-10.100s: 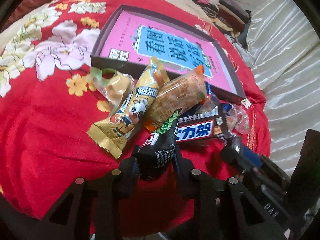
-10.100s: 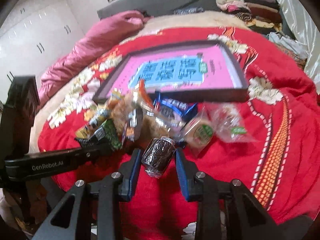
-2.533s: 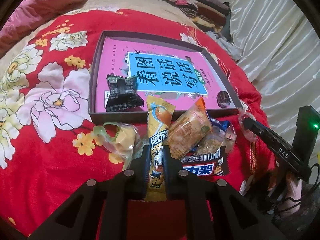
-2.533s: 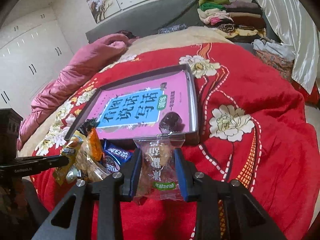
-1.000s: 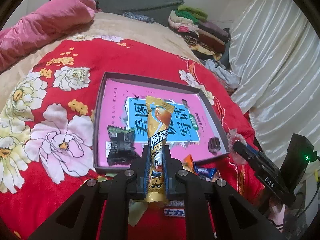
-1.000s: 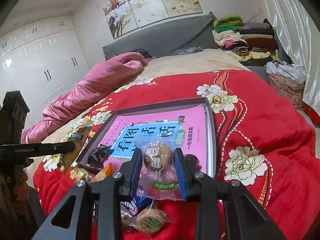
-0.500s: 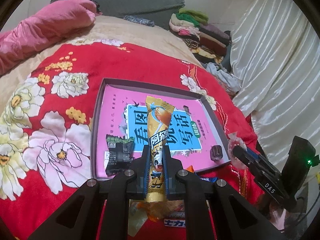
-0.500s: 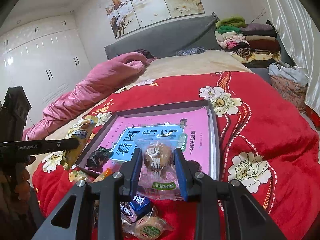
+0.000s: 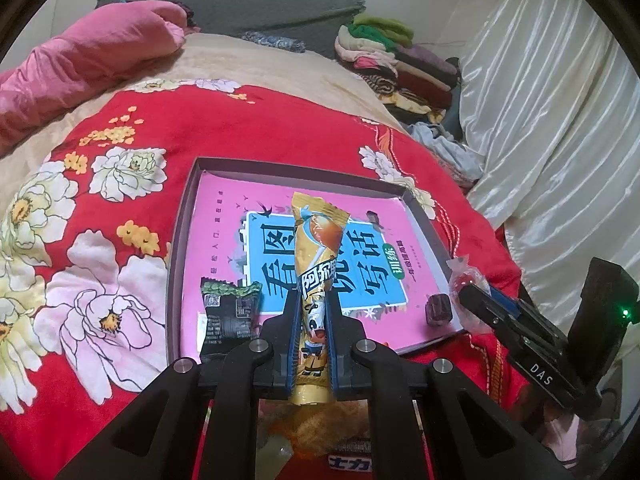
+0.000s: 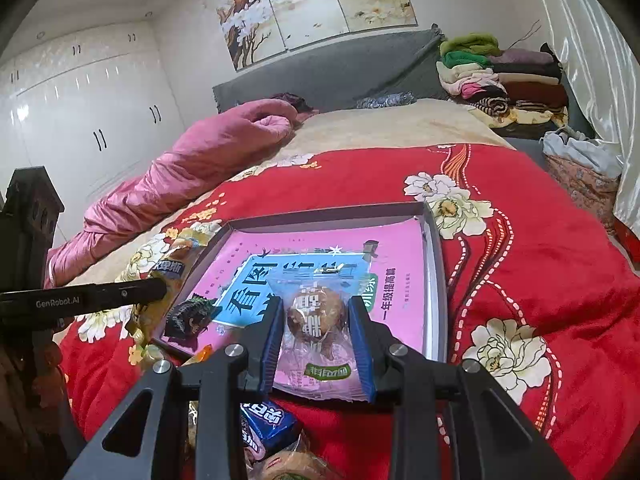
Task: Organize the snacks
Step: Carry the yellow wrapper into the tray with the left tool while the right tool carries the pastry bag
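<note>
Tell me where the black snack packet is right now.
In the left wrist view, the black packet lies in the tray's near-left corner, just left of the left gripper holding the yellow wrapper.

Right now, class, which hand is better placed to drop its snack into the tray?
Left, marginally: its tool holds the long yellow wrapper over the pink-lined tray, beside the black packet.

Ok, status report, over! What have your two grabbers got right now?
Left gripper shut on yellow snack stick. Right gripper shut on clear cake packet. Both over tray; nothing in the way.
</note>
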The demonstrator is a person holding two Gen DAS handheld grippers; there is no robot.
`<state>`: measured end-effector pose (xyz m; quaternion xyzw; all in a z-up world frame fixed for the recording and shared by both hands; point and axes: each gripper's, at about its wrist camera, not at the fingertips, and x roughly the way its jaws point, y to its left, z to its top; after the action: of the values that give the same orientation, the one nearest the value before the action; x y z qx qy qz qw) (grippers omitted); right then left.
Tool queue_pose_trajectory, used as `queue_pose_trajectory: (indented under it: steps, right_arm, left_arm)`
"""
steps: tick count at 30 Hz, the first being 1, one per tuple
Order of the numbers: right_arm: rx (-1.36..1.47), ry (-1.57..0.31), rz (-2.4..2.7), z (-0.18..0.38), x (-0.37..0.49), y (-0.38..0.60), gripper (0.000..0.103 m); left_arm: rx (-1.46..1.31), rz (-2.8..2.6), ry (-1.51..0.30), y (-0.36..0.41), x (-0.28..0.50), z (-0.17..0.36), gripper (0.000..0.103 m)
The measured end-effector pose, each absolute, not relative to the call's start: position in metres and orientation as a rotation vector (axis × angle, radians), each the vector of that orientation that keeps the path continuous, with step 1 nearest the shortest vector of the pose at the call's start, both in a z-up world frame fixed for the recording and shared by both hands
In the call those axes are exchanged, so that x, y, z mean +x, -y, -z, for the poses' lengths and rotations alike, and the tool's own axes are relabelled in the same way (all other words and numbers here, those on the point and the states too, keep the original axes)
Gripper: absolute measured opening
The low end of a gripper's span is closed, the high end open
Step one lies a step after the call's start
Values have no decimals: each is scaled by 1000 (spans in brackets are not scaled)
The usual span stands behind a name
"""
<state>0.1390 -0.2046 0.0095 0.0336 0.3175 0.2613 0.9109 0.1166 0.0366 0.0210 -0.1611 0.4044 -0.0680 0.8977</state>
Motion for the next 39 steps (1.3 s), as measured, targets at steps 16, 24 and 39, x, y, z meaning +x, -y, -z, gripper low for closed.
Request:
queue_pose_trajectory:
  steps: [16, 24, 39]
  right_arm:
    - [62, -665, -532, -5, 149, 203, 33]
    - [52, -674, -535, -3, 155, 198, 33]
    - [39, -721, -537, 11, 170, 189, 33]
  left_arm:
    - [-325, 148, -836, -33, 128, -13, 12]
    - [-332, 156, -843, -32, 133, -8, 12]
    - [-317, 152, -867, -25, 152, -2, 12]
